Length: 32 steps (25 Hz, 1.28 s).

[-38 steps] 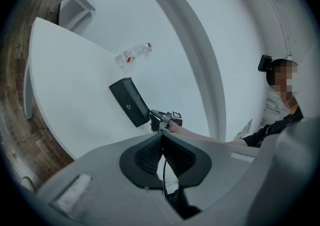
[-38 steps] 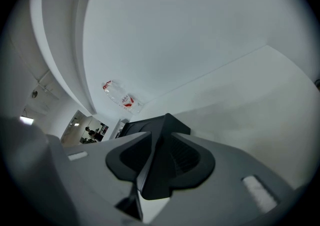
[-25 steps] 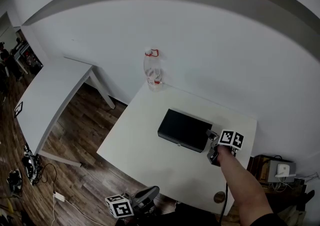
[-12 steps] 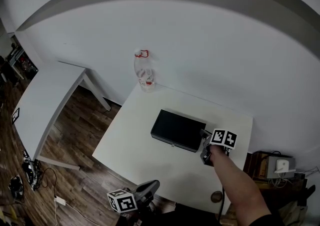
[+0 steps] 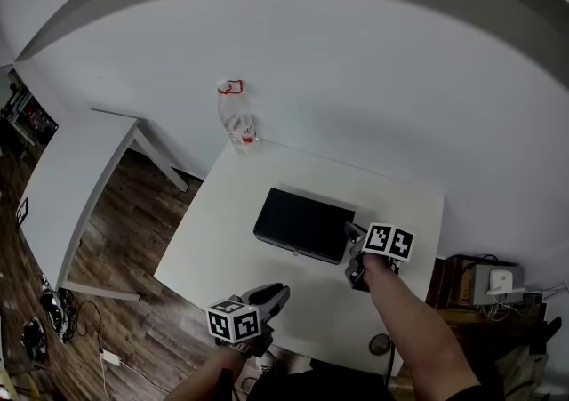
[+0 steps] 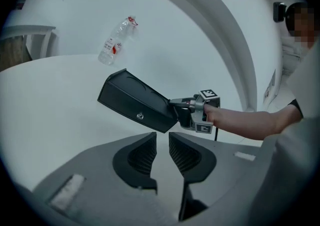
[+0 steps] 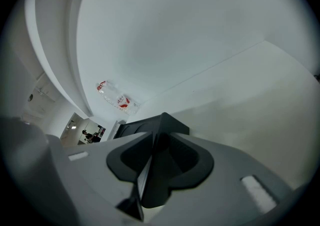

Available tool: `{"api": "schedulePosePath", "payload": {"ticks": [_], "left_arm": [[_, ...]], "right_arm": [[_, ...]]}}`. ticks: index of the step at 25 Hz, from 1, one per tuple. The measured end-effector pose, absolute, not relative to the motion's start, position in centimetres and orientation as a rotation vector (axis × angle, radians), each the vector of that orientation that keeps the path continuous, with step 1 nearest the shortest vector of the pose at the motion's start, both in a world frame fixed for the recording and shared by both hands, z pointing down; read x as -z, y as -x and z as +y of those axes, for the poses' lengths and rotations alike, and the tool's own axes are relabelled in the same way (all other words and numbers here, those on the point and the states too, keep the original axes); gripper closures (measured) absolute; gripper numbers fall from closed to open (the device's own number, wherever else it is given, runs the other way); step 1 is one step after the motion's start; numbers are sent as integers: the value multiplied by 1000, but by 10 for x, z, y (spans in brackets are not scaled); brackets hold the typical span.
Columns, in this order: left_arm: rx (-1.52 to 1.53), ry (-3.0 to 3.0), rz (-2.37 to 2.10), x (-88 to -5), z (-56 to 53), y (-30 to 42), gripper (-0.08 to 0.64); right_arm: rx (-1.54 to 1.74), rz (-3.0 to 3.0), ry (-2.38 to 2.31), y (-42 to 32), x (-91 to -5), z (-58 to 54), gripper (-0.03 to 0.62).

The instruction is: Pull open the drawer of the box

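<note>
A flat black box (image 5: pixel 302 224) lies on the white table (image 5: pixel 222 239), and a small knob (image 5: pixel 295 251) shows on its front drawer face. In the left gripper view the box (image 6: pixel 135 100) and its knob (image 6: pixel 140 116) sit ahead of my left gripper (image 6: pixel 162 150). Its jaws are opening, with nothing between them. That left gripper (image 5: pixel 267 297) hovers at the table's near edge. My right gripper (image 5: pixel 349 241) is shut on the box's right end. The right gripper view shows the box corner (image 7: pixel 165 120) pinched between the jaws of the right gripper (image 7: pixel 157 142).
A clear plastic bottle (image 5: pixel 236 119) with a red cap ring stands at the table's far left corner by the wall. A second white table (image 5: pixel 71 177) is off to the left over wooden floor (image 5: pixel 142 204). Cables and a white device (image 5: pixel 498 282) lie at the right.
My left gripper has come up from below the table's front edge toward the box, and its jaws have parted. The right gripper stays on the box's right end.
</note>
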<state>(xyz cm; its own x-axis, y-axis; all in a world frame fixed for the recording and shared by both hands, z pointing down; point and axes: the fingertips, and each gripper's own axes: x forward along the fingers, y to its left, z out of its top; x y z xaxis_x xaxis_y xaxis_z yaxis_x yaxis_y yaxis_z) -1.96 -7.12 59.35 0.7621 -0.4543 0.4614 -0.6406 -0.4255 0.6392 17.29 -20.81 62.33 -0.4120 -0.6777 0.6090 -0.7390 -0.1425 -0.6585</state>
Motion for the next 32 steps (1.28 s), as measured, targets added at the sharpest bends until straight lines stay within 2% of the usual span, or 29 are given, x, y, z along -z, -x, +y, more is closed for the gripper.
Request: {"api": "schedulePosePath", "payload": {"ticks": [8,17,32], "left_arm": [[-487,-2127,-894,-626,-123,0,423],[-659,-2149,-935,-653,-151,-10,421],[-702,-2149,-945,-663,-161,-11,426]], "right_arm": [[-1668,-2028,-1681,-172,-623,-207,483],[-1683,-2045,-1674,-172,-622,-206,480],[-1678,-2030,-1724,-172,-623,-205,483]]}}
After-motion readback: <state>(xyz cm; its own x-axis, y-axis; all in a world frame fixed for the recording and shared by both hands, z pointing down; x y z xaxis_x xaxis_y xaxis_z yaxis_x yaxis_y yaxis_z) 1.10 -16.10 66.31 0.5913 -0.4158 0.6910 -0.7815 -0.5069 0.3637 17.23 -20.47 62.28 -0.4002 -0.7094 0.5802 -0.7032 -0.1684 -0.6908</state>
